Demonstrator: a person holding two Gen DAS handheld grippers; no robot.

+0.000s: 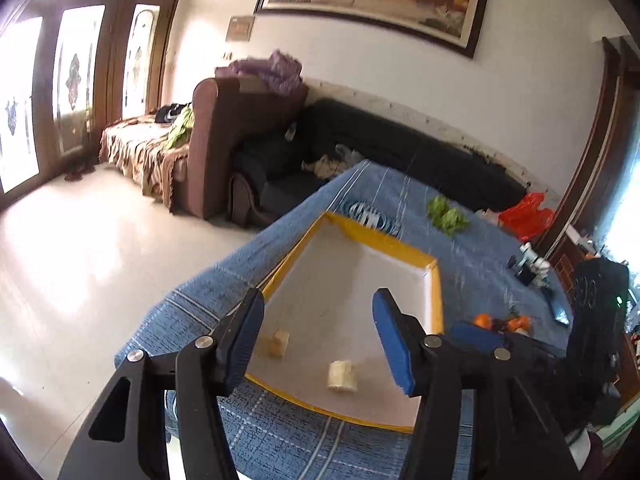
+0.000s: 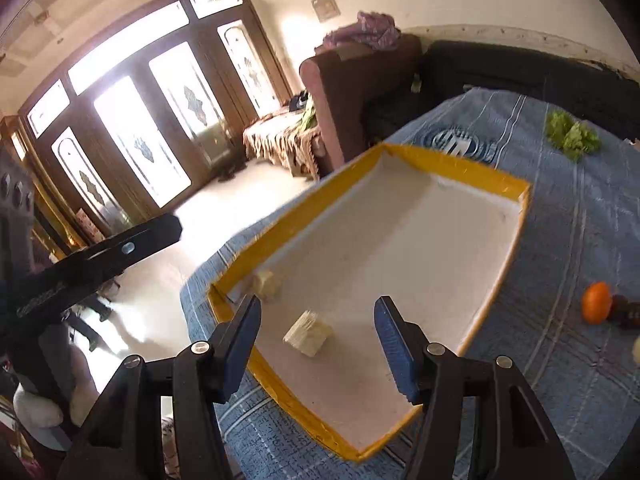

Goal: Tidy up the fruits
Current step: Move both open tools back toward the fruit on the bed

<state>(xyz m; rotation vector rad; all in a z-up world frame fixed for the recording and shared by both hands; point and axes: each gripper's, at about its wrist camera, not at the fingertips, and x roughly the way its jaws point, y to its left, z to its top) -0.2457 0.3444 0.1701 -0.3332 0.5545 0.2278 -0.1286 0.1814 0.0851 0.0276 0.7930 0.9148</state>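
Left wrist view: left gripper (image 1: 318,338) nearest, fingers (image 1: 244,336) spread wide, holding nothing, hovering over the near end of the yellow-rimmed tray (image 1: 436,300). Two pale corn pieces (image 1: 342,376) lying in the tray, one just below and between the fingers, the other (image 1: 279,343) by the left finger. Orange (image 1: 483,321) and a second orange fruit (image 1: 519,323) out on the blue cloth (image 1: 224,284) to the right, beyond the tray rim, partly hidden behind the right gripper (image 1: 480,338). Lettuce (image 1: 446,214) well beyond the tray.

Right wrist view: right gripper (image 2: 316,334) likewise spread and empty, over the tray's near end. Orange (image 2: 597,303) off to the right on the cloth, dark fruit (image 2: 626,312) touching it. Right hand probably nearer; tray wall between. Orange round, no long axis.
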